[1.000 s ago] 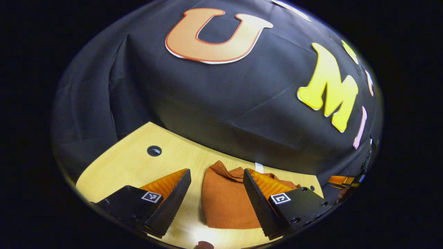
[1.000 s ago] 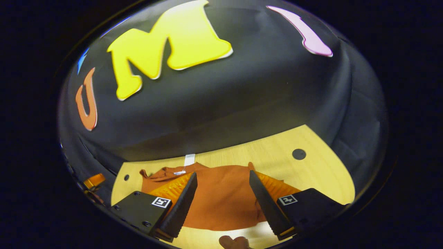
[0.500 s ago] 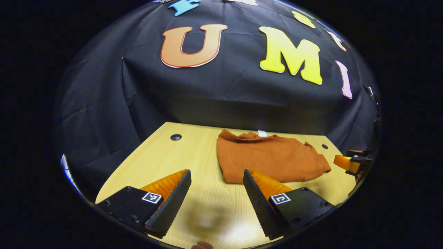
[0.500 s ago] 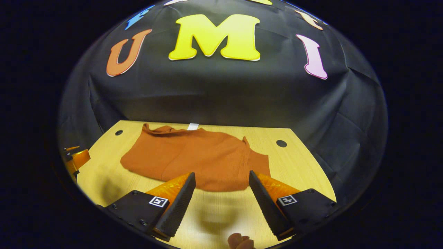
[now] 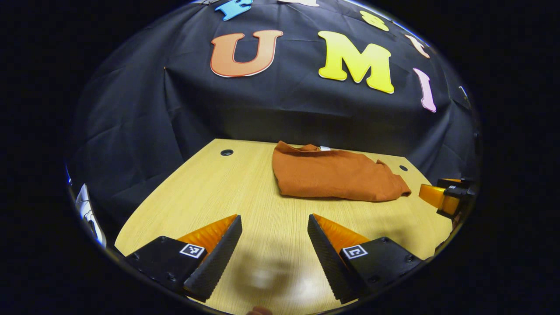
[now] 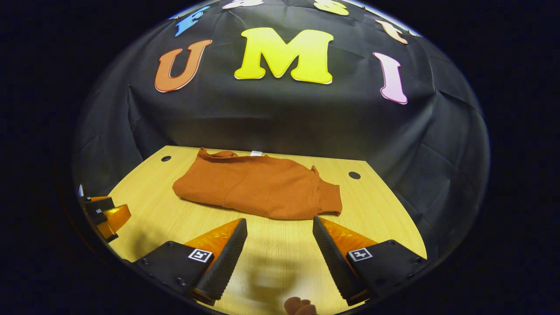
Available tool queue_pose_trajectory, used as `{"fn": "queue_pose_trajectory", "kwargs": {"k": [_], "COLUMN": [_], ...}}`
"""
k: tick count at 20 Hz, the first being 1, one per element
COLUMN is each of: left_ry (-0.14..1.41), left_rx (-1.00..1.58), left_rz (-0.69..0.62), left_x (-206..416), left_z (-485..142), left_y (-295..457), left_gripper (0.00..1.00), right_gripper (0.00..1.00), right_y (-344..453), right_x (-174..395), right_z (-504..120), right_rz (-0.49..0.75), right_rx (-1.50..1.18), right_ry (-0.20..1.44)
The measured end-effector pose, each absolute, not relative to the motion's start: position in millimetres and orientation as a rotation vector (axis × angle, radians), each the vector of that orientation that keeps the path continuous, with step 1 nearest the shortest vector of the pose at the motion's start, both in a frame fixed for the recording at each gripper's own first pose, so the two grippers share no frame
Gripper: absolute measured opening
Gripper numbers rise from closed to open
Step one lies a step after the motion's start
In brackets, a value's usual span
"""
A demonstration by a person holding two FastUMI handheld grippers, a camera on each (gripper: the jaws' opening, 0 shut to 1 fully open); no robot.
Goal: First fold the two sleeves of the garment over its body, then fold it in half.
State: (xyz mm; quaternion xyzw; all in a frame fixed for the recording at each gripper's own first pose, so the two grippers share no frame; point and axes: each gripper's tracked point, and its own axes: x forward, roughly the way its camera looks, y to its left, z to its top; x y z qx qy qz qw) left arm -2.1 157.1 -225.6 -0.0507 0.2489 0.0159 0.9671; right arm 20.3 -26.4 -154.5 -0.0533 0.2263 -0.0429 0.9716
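A rust-orange garment [image 5: 334,174] [image 6: 258,186] lies folded in a compact bundle at the far side of the wooden table [image 5: 227,197] [image 6: 153,210], near the wall. A sleeve cuff sticks out at its right end. My left gripper [image 5: 273,223] is open above the near part of the table, well short of the garment, with nothing between its fingers. My right gripper [image 6: 280,225] is open too, just in front of the garment's near edge and not touching it. The right gripper [image 5: 444,197] shows at the right edge of the left gripper view, the left gripper [image 6: 105,214] at the left edge of the right gripper view.
Round cable holes [image 5: 226,152] [image 6: 354,175] sit in the table's far corners. The black cloth wall [image 5: 280,113] hangs right behind the table. A white tag [image 6: 256,153] shows at the garment's collar.
Both grippers have pulled back and up from the garment toward the near side of the table. The garment now lies free on the table, farther off in both views.
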Motion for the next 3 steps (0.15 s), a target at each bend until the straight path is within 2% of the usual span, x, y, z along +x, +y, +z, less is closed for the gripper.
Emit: {"fn": "queue_pose_trajectory", "kwargs": {"k": [3], "left_ry": [0.51], "left_rx": [-0.095], "left_rz": [0.018], "left_x": [0.2], "left_z": [-227.4], "left_y": [155.5], "left_gripper": [0.98], "right_gripper": [0.96], "right_y": [-21.6], "right_x": [12.0], "right_z": [-164.4], "right_rz": [-0.083], "right_rx": [-0.112], "right_ry": [0.479]}}
